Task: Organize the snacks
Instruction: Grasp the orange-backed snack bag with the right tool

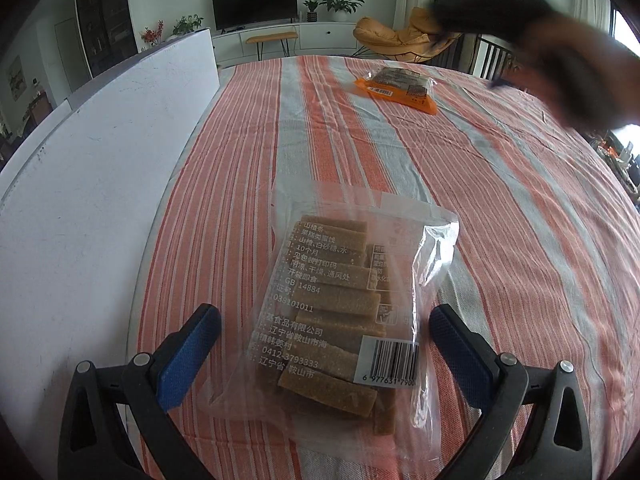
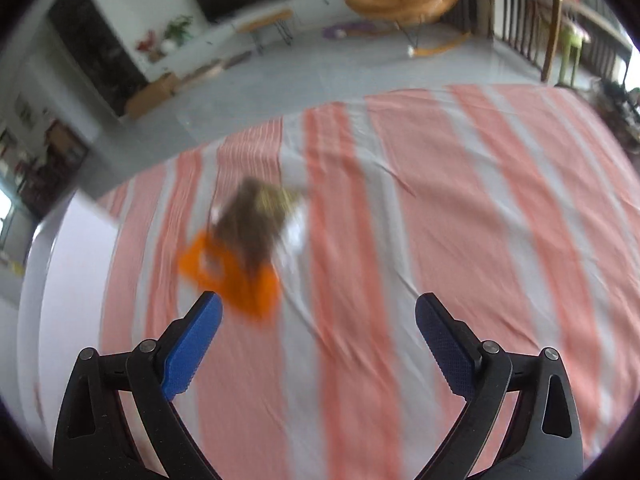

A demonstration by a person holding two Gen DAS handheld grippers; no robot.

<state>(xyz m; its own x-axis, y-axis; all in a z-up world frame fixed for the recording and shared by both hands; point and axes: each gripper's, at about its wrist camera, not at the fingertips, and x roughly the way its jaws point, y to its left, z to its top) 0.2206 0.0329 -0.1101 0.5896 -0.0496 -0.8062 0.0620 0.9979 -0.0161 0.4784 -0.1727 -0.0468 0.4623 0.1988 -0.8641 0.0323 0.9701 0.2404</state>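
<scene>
A clear bag of brown snack bars [image 1: 340, 308] lies on the striped cloth, between the spread blue fingers of my left gripper [image 1: 324, 320], which is open and not clamping it. Farther off rests an orange-edged snack pack [image 1: 396, 86], which the right wrist view shows blurred [image 2: 236, 252] ahead and to the left of my right gripper [image 2: 318, 308]. That gripper hangs open above the cloth with nothing between its fingers. In the left wrist view the right gripper is a dark blurred shape [image 1: 552, 48] at the upper right, beyond the orange pack.
A red, white and grey striped cloth [image 1: 500, 208] covers the table. A white board [image 1: 92, 184] stands along the left edge. Beyond the table are a TV, plants and an orange chair [image 1: 404, 36]. Wooden railings [image 2: 532, 32] stand at the far right.
</scene>
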